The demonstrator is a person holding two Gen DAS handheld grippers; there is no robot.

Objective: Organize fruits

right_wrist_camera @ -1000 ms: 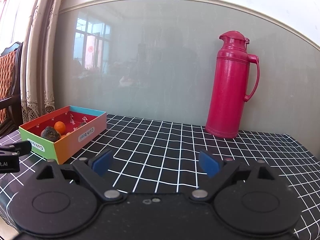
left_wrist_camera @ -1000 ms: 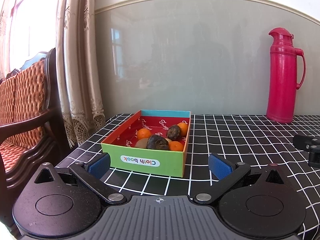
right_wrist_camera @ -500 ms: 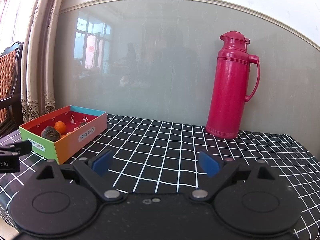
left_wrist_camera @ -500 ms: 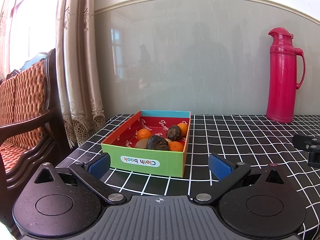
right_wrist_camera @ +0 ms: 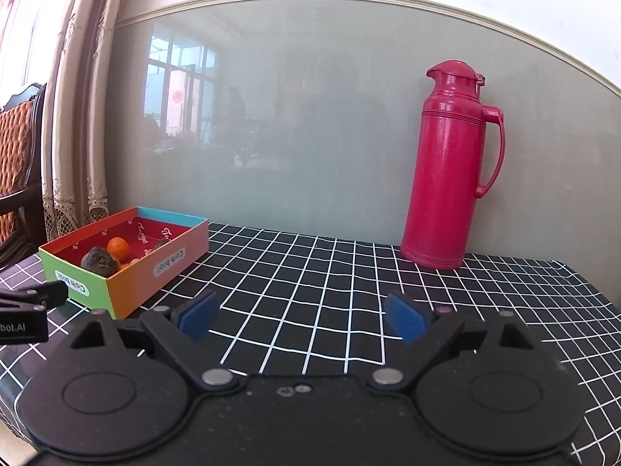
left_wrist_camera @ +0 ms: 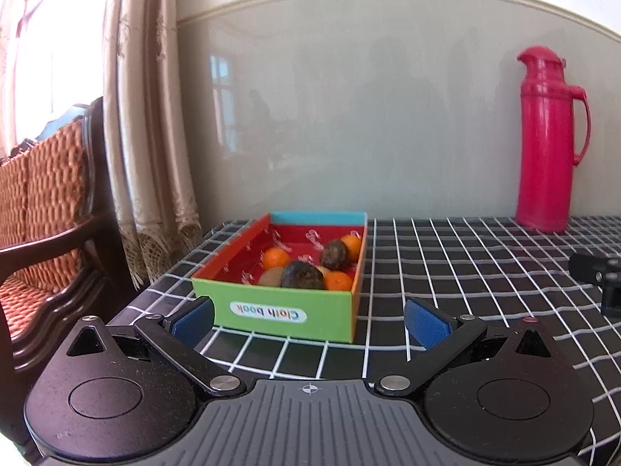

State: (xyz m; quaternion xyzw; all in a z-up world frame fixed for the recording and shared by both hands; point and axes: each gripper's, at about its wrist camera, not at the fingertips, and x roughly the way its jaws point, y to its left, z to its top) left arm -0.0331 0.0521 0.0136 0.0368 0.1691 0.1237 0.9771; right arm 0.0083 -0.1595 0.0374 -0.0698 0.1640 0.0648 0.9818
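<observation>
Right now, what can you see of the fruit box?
The box is an open, shallow rectangular tray that looks like cardboard: green front wall with a "Cloth book" label, orange side, blue far wall, red printed lining. It sits flat on the checked tablecloth near the table's left edge, holding three oranges and some dark, brownish fruits. Nothing else touches it.

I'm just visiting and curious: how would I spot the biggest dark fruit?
On the black checked tablecloth sits a colourful open cardboard box. Inside, by its green front wall, lies a wrinkled dark brown round fruit, larger than the small oranges around it.
</observation>
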